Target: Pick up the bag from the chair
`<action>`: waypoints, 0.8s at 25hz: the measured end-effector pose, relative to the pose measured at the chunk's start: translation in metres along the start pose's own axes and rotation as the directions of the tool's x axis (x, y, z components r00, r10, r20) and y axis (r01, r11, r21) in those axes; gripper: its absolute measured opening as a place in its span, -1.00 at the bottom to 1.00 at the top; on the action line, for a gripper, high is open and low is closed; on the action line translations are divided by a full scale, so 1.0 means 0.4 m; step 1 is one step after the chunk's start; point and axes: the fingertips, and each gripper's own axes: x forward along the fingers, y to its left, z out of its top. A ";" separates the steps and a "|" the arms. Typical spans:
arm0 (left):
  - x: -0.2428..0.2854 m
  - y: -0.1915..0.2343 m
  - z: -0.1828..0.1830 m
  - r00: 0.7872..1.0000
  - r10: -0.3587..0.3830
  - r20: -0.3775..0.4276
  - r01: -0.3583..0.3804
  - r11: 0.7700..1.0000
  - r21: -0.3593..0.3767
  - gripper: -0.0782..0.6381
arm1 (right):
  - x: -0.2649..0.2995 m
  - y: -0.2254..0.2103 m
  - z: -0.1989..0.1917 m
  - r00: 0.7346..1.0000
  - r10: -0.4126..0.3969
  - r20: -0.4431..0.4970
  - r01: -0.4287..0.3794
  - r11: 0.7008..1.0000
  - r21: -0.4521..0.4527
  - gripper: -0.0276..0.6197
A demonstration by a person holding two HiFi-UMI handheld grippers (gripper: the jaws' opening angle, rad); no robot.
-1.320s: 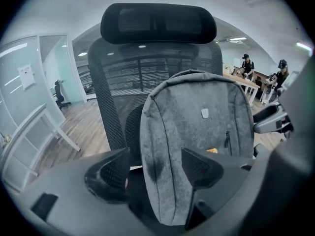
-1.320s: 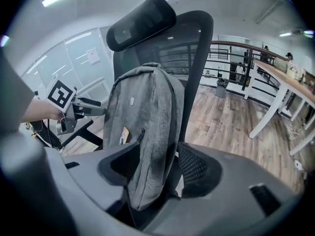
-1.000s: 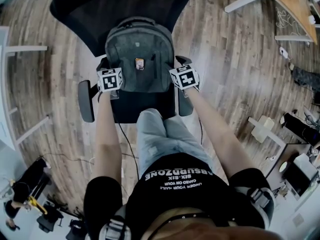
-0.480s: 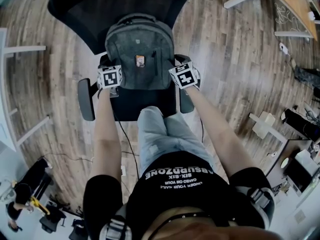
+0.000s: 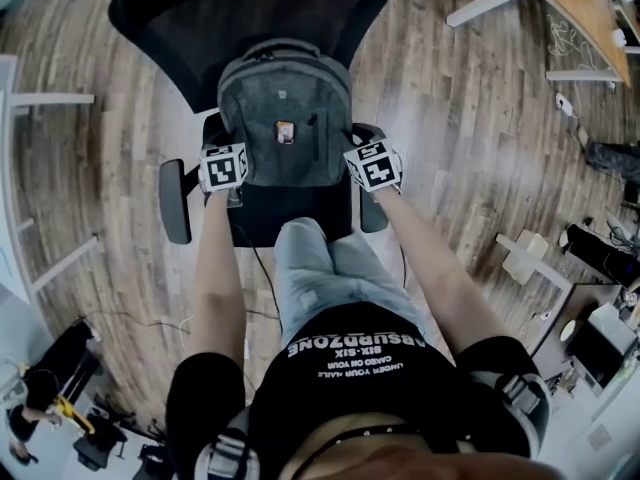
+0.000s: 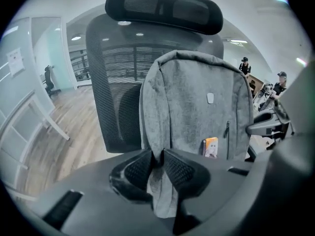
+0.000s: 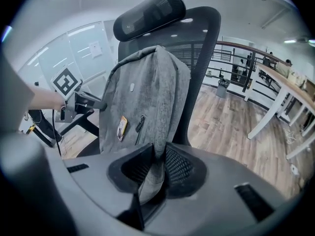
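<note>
While the grey bag (image 5: 285,118) stands upright on the chair (image 5: 240,13) against its backrest, both grippers' jaws have just been closing on it. The left gripper (image 6: 158,157) pinches the bag's left side edge (fabric squeezed between narrow pads), and the right gripper (image 7: 158,155) pinches the opposite edge.

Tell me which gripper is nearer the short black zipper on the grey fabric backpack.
Right. The right gripper pinches the backpack edge beside the zipper; the left gripper pinches the opposite edge. Both jaws just closed on fabric.
</note>
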 end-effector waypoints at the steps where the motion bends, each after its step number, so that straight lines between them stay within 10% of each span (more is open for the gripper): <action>1: -0.009 -0.002 0.000 1.000 -0.001 0.006 0.001 1.000 -0.004 -0.55 | -0.004 0.002 0.002 1.000 0.006 0.001 -0.006 1.000 0.007 -0.65; 20: -0.176 -0.036 0.077 0.997 -0.001 0.074 0.003 1.000 -0.028 -0.57 | -0.107 0.018 0.053 0.998 -0.031 0.058 0.025 0.995 0.097 -0.69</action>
